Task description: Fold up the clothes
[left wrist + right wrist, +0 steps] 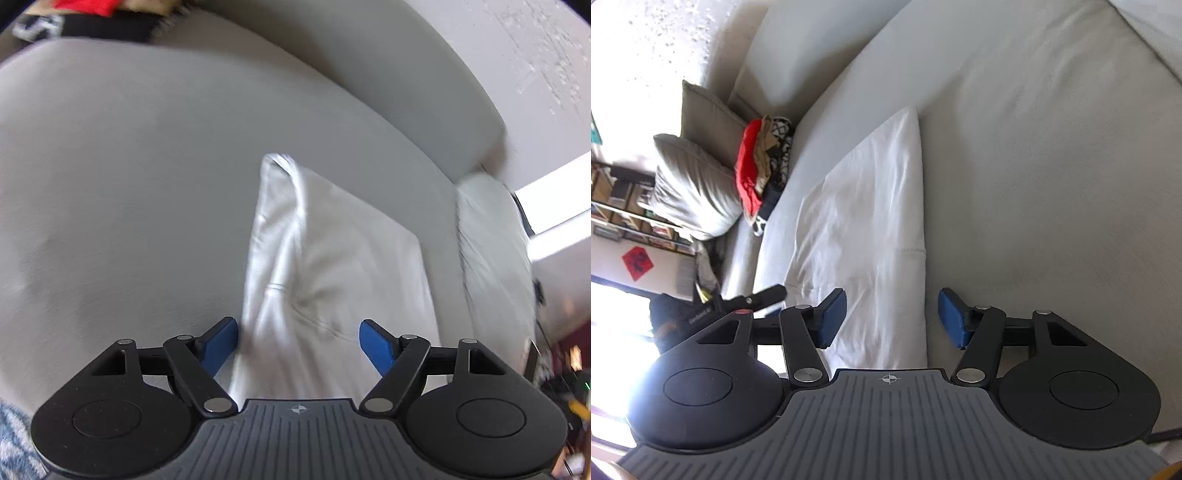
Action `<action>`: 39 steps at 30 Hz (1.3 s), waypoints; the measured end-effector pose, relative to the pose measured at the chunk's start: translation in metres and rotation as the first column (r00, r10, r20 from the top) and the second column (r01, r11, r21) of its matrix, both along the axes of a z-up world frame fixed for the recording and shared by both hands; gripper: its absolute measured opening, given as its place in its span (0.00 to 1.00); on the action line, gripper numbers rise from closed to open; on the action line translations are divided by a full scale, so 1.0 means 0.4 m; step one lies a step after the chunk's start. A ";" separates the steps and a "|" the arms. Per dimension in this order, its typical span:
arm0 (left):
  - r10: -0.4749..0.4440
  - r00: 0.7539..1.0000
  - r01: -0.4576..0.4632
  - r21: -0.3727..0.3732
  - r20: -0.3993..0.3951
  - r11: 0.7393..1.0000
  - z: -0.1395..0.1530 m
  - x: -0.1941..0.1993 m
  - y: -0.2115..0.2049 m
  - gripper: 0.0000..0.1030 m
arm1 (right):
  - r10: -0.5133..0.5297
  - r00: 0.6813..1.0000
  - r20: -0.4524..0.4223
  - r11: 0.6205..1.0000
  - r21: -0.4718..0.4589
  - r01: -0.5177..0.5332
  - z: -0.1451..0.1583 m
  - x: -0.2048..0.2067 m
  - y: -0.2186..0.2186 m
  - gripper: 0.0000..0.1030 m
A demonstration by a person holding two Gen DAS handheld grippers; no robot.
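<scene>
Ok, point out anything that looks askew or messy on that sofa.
The white garment is folded unevenly: a bunched ridge runs along its left side in the left wrist view. The clothes pile by the cushion looks jumbled. Nothing else stands out.

Left gripper [298,341]: we hold it with its jaws spread wide, blue pads [221,347] well apart, nothing gripped between them.
Left pose: we point it forward and downward; its view is motion-blurred.
Right gripper [892,318]: we keep its jaws parted too, blue pads [951,317] empty.
Right pose: we angle it downward.
Relation: from the right wrist view we see the left gripper just beside the right one, on its left.
</scene>
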State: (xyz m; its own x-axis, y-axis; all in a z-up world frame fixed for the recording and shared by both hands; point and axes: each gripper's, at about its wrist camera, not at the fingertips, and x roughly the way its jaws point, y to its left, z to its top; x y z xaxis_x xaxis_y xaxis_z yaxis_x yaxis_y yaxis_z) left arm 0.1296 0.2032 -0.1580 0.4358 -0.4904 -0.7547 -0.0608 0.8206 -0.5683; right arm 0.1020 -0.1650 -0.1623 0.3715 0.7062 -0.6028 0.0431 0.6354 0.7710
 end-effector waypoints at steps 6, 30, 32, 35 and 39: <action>-0.078 0.996 0.074 -0.105 -0.034 0.992 -0.042 0.063 -0.019 0.78 | -0.027 0.999 -0.017 0.997 0.073 0.028 -0.037 0.070 0.000 0.59; -0.051 0.998 0.045 0.182 0.030 0.982 -0.014 0.093 -0.155 0.18 | -0.039 0.992 0.116 0.983 -0.176 0.060 -0.051 0.190 0.150 0.07; -0.051 0.996 0.027 0.283 0.076 0.959 0.009 0.065 -0.200 0.10 | 0.000 0.981 0.196 0.949 -0.308 0.062 -0.012 0.163 0.197 0.06; -0.091 0.981 0.002 0.455 0.174 0.891 0.053 0.000 -0.285 0.07 | 0.029 0.950 0.311 0.901 -0.419 0.109 0.055 0.108 0.242 0.06; -0.133 0.932 -0.067 0.522 0.336 0.850 0.141 -0.126 -0.361 0.07 | 0.047 0.906 0.421 0.891 -0.427 0.153 0.173 0.009 0.238 0.06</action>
State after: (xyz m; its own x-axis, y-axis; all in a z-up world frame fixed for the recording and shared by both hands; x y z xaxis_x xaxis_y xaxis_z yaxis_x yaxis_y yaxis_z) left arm 0.0792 0.0588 -0.1016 0.7074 -0.0907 -0.7009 0.0901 0.9952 -0.0378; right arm 0.1058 -0.0698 -0.0929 0.6823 0.3743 -0.6280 -0.1682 0.9163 0.3634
